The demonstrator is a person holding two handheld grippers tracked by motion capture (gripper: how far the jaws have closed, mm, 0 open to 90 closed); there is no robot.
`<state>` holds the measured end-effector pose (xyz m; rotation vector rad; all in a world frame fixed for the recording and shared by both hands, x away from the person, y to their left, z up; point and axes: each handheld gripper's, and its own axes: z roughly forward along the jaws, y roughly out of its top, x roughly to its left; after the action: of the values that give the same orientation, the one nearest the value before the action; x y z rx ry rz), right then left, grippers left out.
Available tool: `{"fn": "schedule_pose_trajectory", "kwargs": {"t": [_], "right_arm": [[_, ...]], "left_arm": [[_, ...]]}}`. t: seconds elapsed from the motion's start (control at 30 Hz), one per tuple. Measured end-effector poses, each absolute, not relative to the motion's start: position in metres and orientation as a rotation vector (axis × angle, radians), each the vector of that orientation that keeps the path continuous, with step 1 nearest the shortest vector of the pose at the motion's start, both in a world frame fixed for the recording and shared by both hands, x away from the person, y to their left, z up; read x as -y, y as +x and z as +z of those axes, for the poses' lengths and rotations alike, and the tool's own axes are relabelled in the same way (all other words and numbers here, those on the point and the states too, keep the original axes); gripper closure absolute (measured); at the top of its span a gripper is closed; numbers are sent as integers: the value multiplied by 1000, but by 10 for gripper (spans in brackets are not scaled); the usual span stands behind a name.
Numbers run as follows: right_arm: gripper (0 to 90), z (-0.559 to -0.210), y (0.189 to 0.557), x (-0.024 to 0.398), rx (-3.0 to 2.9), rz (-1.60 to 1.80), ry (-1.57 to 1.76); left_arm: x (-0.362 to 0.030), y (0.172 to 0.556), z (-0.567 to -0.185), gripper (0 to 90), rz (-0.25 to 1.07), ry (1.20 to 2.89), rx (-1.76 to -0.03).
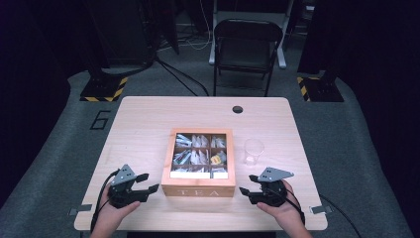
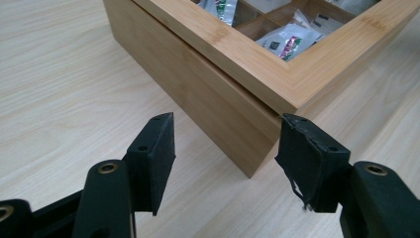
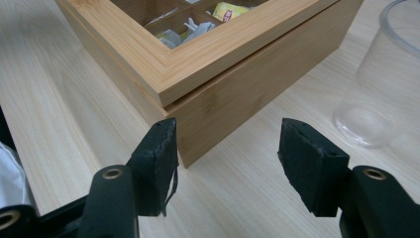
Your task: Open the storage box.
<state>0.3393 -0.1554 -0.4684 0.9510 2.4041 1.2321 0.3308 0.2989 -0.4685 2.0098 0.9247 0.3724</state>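
Observation:
A wooden tea box (image 1: pixel 198 186) marked TEA stands mid-table, its window lid closed over compartments of tea bags (image 1: pixel 192 150). My left gripper (image 1: pixel 148 182) rests on the table just left of the box's near left corner (image 2: pixel 257 163), jaws open and empty, aimed at that corner. My right gripper (image 1: pixel 249 184) sits at the box's near right corner (image 3: pixel 185 153), also open and empty. Through the lid a yellow tea bag (image 3: pixel 229 11) shows. A clear plastic cup (image 1: pixel 253 151) stands right of the box, seen close in the right gripper view (image 3: pixel 381 89).
The wooden table (image 1: pixel 143 119) has a round cable hole (image 1: pixel 237 109) near its far edge. A folding chair (image 1: pixel 245 47) stands beyond the table. Bare tabletop lies left of the box and along the far side.

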Motion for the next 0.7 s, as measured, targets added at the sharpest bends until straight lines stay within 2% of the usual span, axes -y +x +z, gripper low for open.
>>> {"fn": "schedule_pose_trajectory", "kwargs": {"t": [0.3, 0.7], "right_arm": [[416, -470, 340, 147, -2428, 1244, 922], [486, -470, 338, 142, -2457, 1267, 890]], "left_arm": [[-296, 330, -469, 412, 366, 2032, -902], [-290, 325, -470, 456, 363, 2038, -870]]}}
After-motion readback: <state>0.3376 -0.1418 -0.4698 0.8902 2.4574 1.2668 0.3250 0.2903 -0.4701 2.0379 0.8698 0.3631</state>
